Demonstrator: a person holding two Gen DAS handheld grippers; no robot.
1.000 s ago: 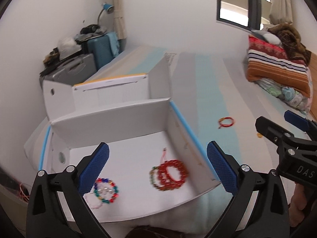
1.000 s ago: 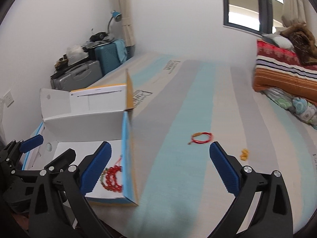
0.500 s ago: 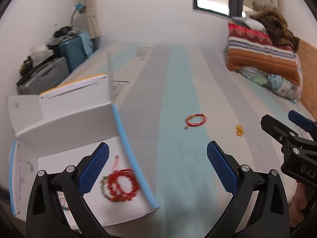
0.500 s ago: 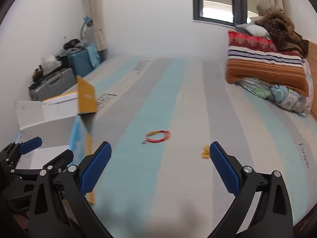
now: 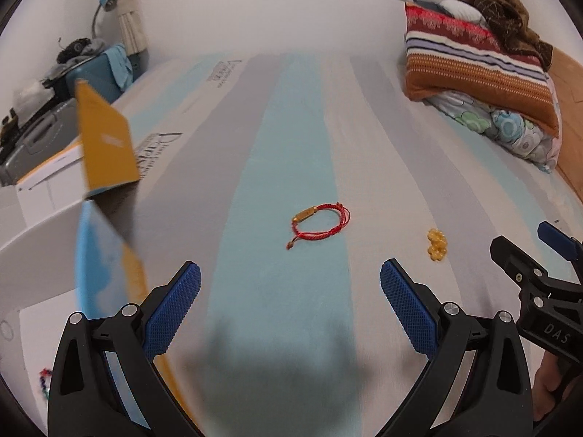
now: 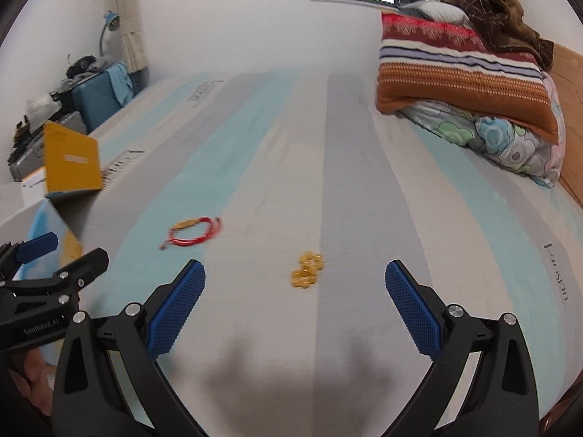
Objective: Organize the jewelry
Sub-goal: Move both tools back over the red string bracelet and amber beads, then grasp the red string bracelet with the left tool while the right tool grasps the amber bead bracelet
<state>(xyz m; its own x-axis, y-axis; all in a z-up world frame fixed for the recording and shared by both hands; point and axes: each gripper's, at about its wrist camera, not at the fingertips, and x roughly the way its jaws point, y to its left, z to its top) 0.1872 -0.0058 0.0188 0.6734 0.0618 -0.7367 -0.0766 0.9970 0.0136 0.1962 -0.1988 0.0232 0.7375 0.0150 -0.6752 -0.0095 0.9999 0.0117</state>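
A red cord bracelet point(image 5: 320, 223) with a gold tube lies on the striped mattress, ahead of my open, empty left gripper point(image 5: 290, 284). It also shows in the right wrist view point(image 6: 195, 233). A small yellow bead bracelet point(image 6: 307, 269) lies just ahead of my open, empty right gripper point(image 6: 295, 284); it also shows in the left wrist view point(image 5: 436, 244). The white cardboard box point(image 5: 40, 225) with yellow flap stands at the left; a beaded bracelet point(image 5: 44, 382) peeks inside it.
Folded blankets and pillows point(image 6: 466, 73) are stacked at the far right of the mattress. Suitcases and clutter point(image 6: 73, 98) stand beyond the left edge by the wall. A wooden bed frame point(image 6: 568, 83) borders the right.
Both grippers swung right, away from the box toward the mattress. The box interior with red beads left the view; the red cord bracelet and yellow beads are now centred ahead.
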